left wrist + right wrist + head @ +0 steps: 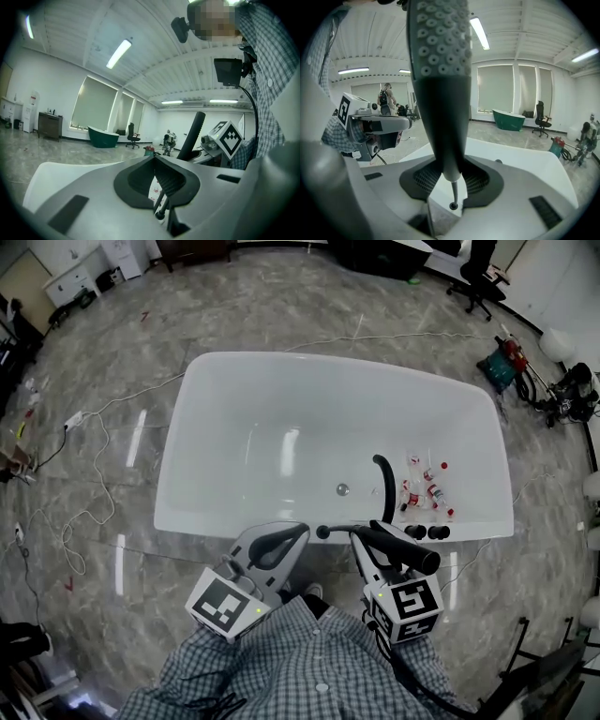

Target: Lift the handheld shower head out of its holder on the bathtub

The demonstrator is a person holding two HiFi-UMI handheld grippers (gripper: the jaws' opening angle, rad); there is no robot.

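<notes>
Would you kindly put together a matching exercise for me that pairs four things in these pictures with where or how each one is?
Things:
1. shower head
2. small bottles
3. left gripper
4. green bathtub

Places or states:
A. by the far windows
B. jaws together, nothing between them
C. clamped in the right gripper
D. lying in the white bathtub

Pairs: 1-C, 2-D, 3-B, 4-A

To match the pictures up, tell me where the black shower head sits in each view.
Head view: shower head low, right of centre.
Left gripper view: slanted black bar, right of centre.
Right gripper view: dead centre, upright, clamped in the right claw.
Shared landmark: the white bathtub.
</notes>
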